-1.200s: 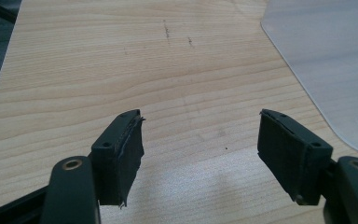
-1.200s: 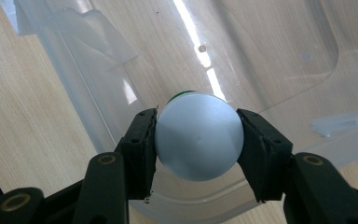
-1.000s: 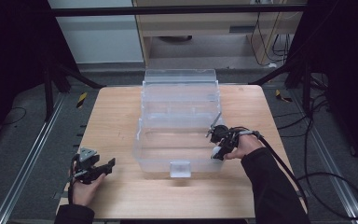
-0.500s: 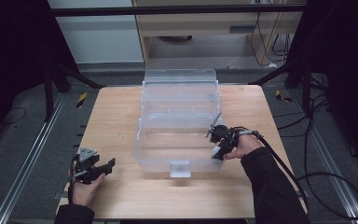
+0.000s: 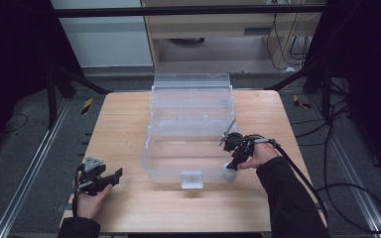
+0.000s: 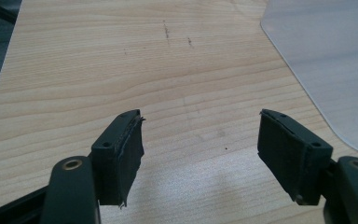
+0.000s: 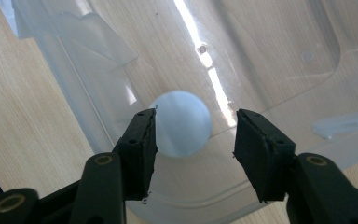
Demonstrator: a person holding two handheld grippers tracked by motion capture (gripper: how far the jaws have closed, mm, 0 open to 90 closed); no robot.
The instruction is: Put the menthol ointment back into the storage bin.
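Note:
A clear plastic bin [image 5: 191,129] stands open in the middle of the wooden table. At its near right corner my right gripper [image 5: 231,166] points down over a white ball [image 5: 229,173]. In the right gripper view the ball [image 7: 182,122] lies between the jaws of the right gripper [image 7: 196,126], which have just been opening. A gap shows between the ball and one pad [image 7: 256,144], so it is not pinched. Whether the ball rests on the bin's floor I cannot tell. My left gripper [image 5: 111,177] lies at the table's front left, open, with nothing in the left gripper [image 6: 200,140] but bare wood.
The bin's latch tab [image 5: 192,179] faces the front edge. A rounded corner of the bin [image 6: 335,70] shows to the upper right in the left gripper view. A cable [image 5: 307,183] trails from the right gripper off the table's right side. Dark frame legs stand around the table.
The right gripper's jaws have parted a little around the white ball, which now shows below them. Both hands stay where they were.

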